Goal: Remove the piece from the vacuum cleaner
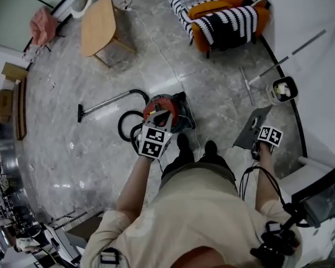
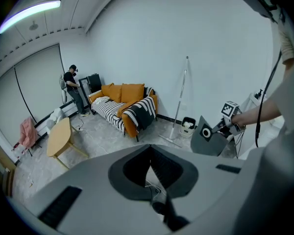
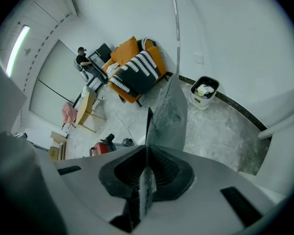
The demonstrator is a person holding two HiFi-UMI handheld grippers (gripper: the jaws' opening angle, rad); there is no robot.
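The red vacuum cleaner (image 1: 166, 106) lies on the marble floor in front of the person's feet, its black hose (image 1: 125, 121) looping to the left. My left gripper (image 1: 162, 118) hovers right over its body, jaws together with nothing between them (image 2: 149, 151). A flat grey piece (image 1: 251, 128) with a round hole hangs off to the right, away from the cleaner. My right gripper (image 1: 260, 140) is shut on its edge. In the right gripper view the piece (image 3: 172, 114) stands edge-on between the jaws (image 3: 147, 150), with the cleaner (image 3: 104, 148) behind. The left gripper view shows the held piece (image 2: 206, 137).
A metal wand (image 1: 106, 103) lies left of the cleaner. An orange sofa (image 1: 226, 10) with striped blankets stands at the back, a wooden table (image 1: 97, 22) to its left. A small bin (image 1: 283, 89) and a mop (image 1: 287, 56) lean by the right wall. Another person (image 2: 73, 89) stands far off.
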